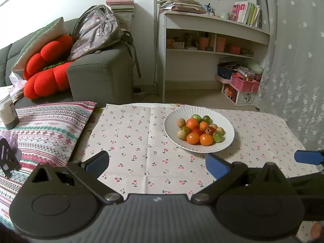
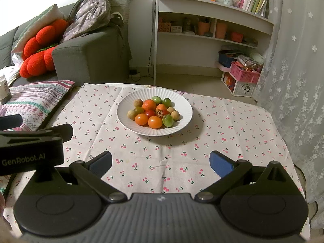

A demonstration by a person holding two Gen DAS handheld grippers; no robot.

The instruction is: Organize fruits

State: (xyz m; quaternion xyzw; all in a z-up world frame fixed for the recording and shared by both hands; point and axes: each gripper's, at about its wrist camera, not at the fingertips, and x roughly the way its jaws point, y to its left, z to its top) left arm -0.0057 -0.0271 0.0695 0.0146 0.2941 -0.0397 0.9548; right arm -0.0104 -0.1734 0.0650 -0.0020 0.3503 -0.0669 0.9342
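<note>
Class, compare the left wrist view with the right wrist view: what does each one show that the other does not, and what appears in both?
Only the left wrist view shows the right gripper's blue finger poking in at the right edge, and a small black stand on the striped cloth.

Only the right wrist view shows the left gripper's black body, printed GenRobot.AI, at its left edge.

Both show the white plate of orange, green and tan fruits, the cherry-print tablecloth, the grey sofa, the red cushion and the white shelf. Each view's own gripper is open and empty.
</note>
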